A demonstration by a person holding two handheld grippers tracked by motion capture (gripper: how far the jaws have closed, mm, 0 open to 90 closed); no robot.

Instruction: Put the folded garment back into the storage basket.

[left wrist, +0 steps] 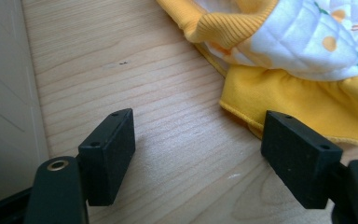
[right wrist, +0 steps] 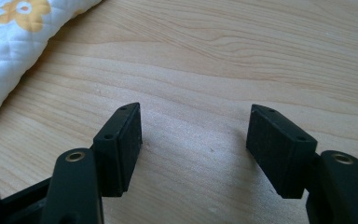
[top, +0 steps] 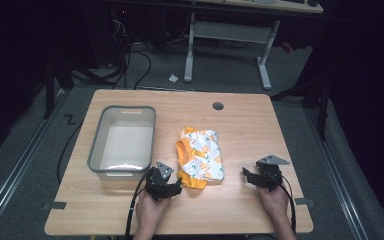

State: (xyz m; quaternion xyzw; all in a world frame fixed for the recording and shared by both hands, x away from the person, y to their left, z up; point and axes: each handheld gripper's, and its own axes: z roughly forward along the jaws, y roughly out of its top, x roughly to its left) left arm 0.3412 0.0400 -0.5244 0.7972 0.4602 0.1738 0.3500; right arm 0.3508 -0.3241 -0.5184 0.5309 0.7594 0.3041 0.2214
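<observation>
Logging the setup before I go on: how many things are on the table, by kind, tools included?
Grey plastic bin: 1
Yellow and white printed garment: 1
Hand-held tools: 2, the left tool and the right tool, both open
Total: 4

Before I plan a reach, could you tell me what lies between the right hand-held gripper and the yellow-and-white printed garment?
Only bare wooden tabletop separates the right hand-held gripper from the garment, seen in the high view.
</observation>
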